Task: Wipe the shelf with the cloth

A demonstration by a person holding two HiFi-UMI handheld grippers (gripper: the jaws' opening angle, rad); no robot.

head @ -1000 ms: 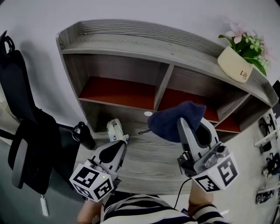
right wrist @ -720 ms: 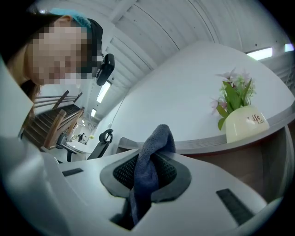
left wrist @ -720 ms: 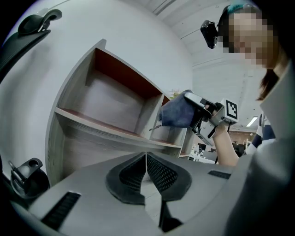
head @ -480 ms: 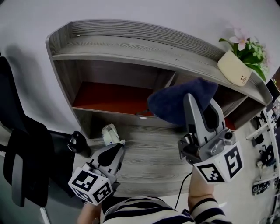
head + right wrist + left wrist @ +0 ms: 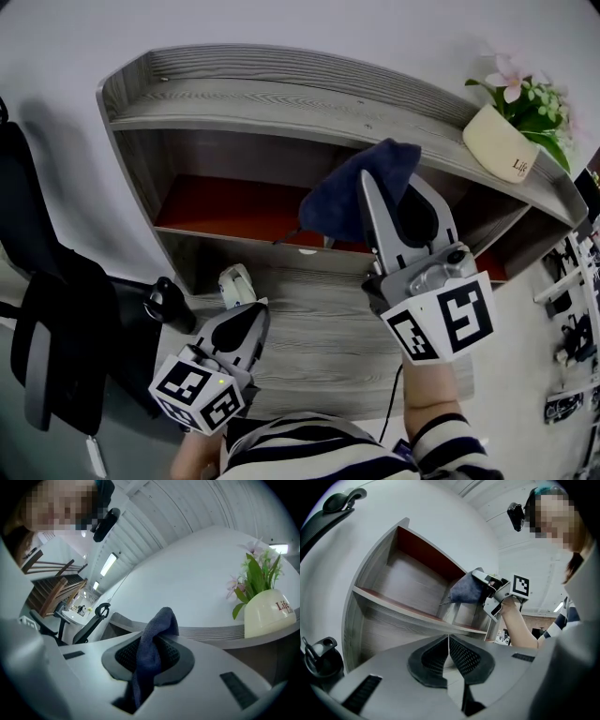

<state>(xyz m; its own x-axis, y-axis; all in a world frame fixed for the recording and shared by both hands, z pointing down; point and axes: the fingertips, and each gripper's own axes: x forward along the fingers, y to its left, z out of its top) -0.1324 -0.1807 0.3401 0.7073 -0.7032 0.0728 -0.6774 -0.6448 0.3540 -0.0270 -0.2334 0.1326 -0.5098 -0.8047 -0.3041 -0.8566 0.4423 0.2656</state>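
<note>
A grey wooden shelf unit (image 5: 281, 103) with red-lined compartments stands on a desk against a white wall. My right gripper (image 5: 386, 183) is shut on a dark blue cloth (image 5: 352, 192), held up in front of the middle compartments just below the top shelf board. In the right gripper view the cloth (image 5: 152, 656) hangs out between the jaws, with the top shelf edge (image 5: 206, 632) just behind it. My left gripper (image 5: 246, 314) is shut and empty, low over the desk at the left. In the left gripper view the shelf (image 5: 408, 588) and the cloth (image 5: 466, 591) show ahead.
A cream pot with pink flowers (image 5: 511, 131) stands on the top shelf at the right end. A black bottle (image 5: 169, 305) and a small white object (image 5: 236, 284) sit on the desk (image 5: 328, 328) at the left. An office chair (image 5: 47, 328) stands left of the desk.
My right gripper has risen and moved left with the cloth, from the lower right compartment area up to just under the top shelf. The left gripper has stayed in place.
</note>
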